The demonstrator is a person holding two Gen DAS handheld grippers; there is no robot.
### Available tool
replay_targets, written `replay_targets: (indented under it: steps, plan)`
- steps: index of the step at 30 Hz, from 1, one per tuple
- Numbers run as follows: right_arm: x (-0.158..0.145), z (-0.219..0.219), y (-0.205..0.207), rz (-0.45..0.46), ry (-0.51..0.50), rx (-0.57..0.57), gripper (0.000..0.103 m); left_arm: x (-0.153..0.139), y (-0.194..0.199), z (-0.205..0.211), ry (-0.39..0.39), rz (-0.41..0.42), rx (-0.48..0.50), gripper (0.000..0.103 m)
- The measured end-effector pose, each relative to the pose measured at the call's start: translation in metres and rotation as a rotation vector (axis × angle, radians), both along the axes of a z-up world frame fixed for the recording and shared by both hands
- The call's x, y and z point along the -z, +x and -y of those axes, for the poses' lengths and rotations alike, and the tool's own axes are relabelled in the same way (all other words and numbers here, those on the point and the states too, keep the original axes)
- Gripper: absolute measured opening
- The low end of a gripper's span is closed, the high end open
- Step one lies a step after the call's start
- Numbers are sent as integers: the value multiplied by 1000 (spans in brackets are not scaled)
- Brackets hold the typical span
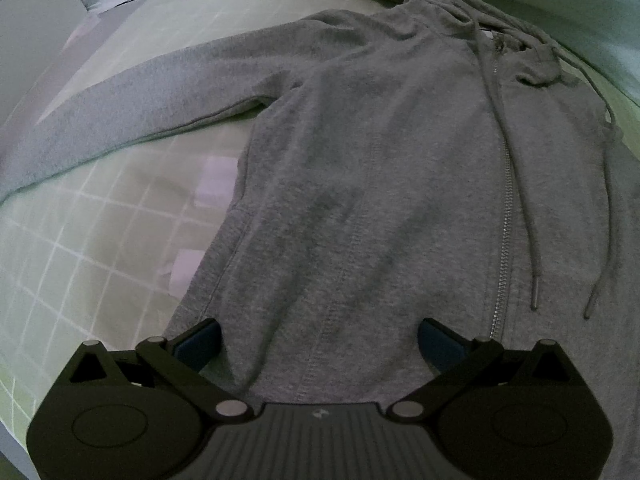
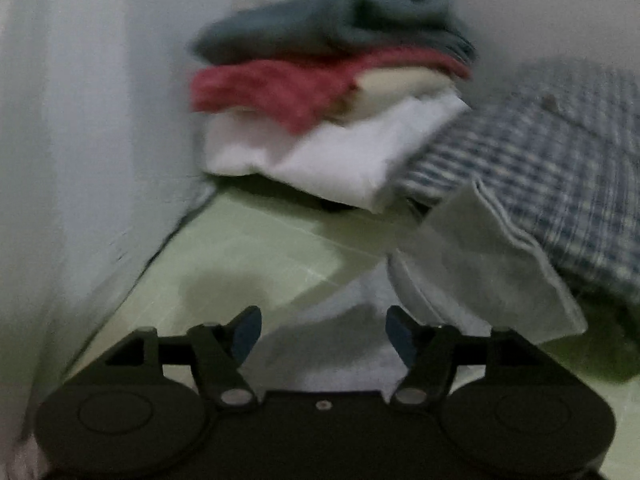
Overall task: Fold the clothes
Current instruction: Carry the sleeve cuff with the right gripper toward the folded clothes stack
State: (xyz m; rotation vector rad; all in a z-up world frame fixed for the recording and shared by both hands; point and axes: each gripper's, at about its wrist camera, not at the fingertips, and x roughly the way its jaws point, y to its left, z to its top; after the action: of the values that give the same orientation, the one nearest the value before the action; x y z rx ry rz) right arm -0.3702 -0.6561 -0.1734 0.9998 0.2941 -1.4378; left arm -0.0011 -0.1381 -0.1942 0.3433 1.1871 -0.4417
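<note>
A grey zip-front cotton hoodie (image 1: 360, 152) lies flat on the pale green gridded cutting mat (image 1: 88, 248) — zipper closed, two drawcords trailing down the chest, one sleeve stretched out sideways, hood bunched at the far end. My left gripper (image 1: 319, 340) hangs over its hem, jaws wide apart and holding nothing. A white oval mark on the mat is too blurred to read. My right gripper (image 2: 324, 334) — jaws apart, empty — faces a stack of folded clothes (image 2: 332, 92) beside a blue-and-white checked shirt (image 2: 552, 176).
</note>
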Motion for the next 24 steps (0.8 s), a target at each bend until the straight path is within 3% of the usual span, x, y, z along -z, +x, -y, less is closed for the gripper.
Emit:
replay_targets:
  steps: [4,6,8,9,10,13,16,19,24]
  plan:
    - [22,21,0,23,136,109,71,0,0,-1,0,-2,-4,103]
    - [28,23,1,22,131,127,68,-1,-1,-1,0,-1,-5,103]
    - [29,22,3,18,117,112,33,0,-1,-2,-2,1,-4,103]
    - [31,21,2,45,115,104,10,0,-1,-2,-3,2,-4,103]
    - [33,19,0,74,114,96,4,0,-1,-3,-3,4,-3,103]
    - [24,6,-10,113,38,73,1,0,-1,-4,-6,7,-2,103]
    - [-4,-26,-21,73,-101,-2,0,0,-1,-5,-9,13,-2,103]
    - [-25,-63,-33,21,-178,-78,0,0,-2,-6,-17,27,-3,103]
    - [-24,-120,-63,-7,-130,-118,0,1,-7,-7,-31,55,-9,103]
